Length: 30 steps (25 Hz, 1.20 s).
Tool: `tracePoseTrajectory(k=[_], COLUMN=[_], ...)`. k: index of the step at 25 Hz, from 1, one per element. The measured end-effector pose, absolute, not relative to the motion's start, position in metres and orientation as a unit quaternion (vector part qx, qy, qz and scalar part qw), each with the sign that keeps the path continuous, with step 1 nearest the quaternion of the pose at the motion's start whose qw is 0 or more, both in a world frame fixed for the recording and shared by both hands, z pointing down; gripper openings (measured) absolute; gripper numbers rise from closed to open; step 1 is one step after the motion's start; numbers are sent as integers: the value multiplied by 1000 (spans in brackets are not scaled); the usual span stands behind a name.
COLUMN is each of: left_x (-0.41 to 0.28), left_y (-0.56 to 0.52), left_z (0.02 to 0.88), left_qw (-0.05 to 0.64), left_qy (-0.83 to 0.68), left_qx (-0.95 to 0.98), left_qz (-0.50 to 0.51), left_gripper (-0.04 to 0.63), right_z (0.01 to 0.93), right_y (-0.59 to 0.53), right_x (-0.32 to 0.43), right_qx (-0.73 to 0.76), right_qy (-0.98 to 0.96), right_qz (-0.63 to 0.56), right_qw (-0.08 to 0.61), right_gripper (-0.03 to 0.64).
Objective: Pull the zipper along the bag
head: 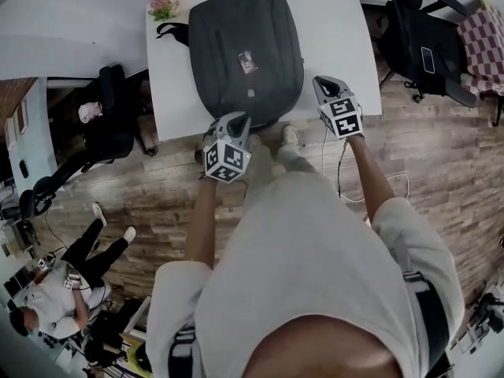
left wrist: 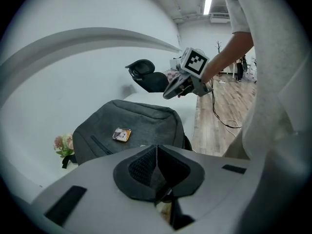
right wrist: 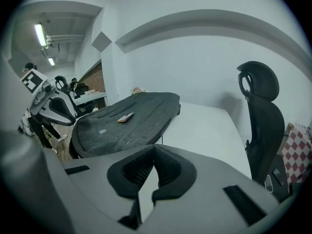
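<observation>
Grey bag (head: pixel 246 53), near edge behind L claw (head: pixel 239 122) (tight together); R claw (head: pixel 322 83) likewise.

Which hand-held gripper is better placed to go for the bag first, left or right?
Left, probably. The left hand-held gripper sits at the near edge of the bag; the right hand-held gripper is over bare table beside it. Both are shut and empty. I can't make out the zipper pull.

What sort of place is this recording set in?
Likely an office or lab workspace: a white table holding a backpack, a black office chair beside it, and a ceiling strip light.
</observation>
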<state>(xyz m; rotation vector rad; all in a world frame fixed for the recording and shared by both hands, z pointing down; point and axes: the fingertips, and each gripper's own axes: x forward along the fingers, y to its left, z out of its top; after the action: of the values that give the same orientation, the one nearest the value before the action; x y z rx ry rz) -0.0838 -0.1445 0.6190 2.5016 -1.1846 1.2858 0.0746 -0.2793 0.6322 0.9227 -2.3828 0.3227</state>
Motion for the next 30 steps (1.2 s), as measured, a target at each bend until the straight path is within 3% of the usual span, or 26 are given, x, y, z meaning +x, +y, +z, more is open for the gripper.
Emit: tracePoseTrajectory(k=[3, 5, 6, 12, 16, 19, 28, 30], left_x=[-82, -79, -78, -69, -65, -58, -58, -58], left_y=[-135, -128, -127, -137, -138, -131, -135, -136], left_z=[626, 634, 638, 655, 660, 661, 653, 654], left_qw=[50, 49, 44, 11, -8, -11, -6, -5], left_qy=[-366, -345, -334, -294, -257, -233, -233, -235], left_qx=[826, 830, 832, 832, 833, 840, 846, 847], left_qz=[425, 435, 442, 471, 490, 489, 479, 476], left_gripper=[60, 194, 210, 210, 193, 79, 58, 58], right_z=[639, 646, 650, 676, 692, 697, 706, 702], right_y=[-284, -286, -287, -295, -311, -325, -352, -359], right_x=[74, 72, 70, 61, 56, 50, 28, 22], right_qx=[340, 334, 330, 313, 299, 280, 207, 195], right_qy=[-886, -885, -885, -876, -871, -868, -877, -881], right_qz=[119, 123, 125, 121, 91, 64, 19, 15], right_qw=[291, 299, 304, 345, 379, 404, 433, 431], right_gripper=[14, 14, 28, 164, 212, 219, 216, 184])
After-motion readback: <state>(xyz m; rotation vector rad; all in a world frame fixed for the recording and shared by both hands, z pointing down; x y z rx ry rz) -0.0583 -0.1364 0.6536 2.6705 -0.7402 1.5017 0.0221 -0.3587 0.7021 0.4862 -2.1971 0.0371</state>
